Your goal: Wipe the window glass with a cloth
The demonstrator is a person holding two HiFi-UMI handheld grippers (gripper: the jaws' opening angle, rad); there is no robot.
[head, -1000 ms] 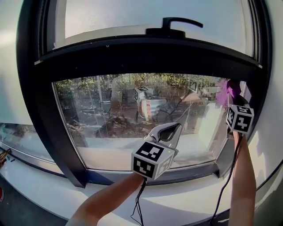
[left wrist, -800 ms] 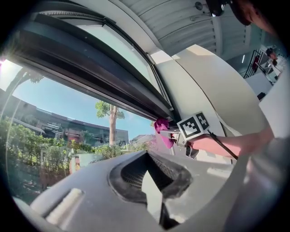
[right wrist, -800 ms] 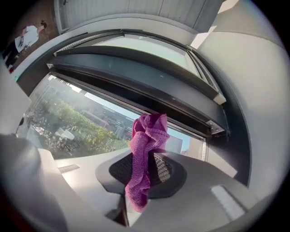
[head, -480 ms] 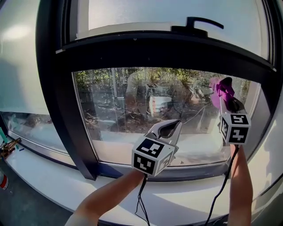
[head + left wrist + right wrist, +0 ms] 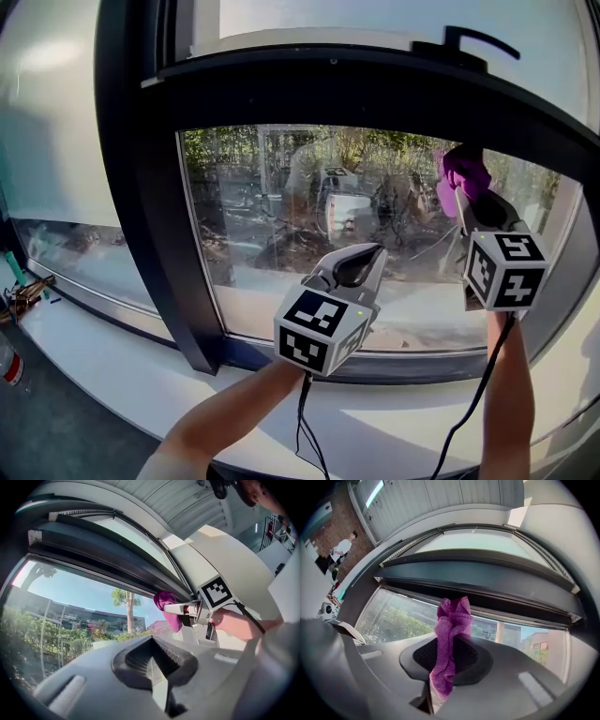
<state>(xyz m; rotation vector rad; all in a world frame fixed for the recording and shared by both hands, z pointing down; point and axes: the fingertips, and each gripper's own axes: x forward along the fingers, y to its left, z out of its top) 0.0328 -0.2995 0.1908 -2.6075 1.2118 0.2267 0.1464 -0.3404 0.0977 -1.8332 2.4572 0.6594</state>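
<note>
Right gripper [image 5: 466, 194] clamped the purple cloth [image 5: 461, 172] near the window glass's [image 5: 281, 234] right edge, under the black frame [image 5: 375, 98]; left gripper [image 5: 367, 253], clenched empty, faced open pane.

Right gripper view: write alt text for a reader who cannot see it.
The right gripper is shut on a bunched purple cloth, held up toward the window glass below the dark window frame. Greenery and buildings show outside.

Magenta cloth [image 5: 464, 173], bunched and crumpled, pinched upright in the right tool [image 5: 472, 202], up at the upper right of the black-framed window glass [image 5: 281, 216].
</note>
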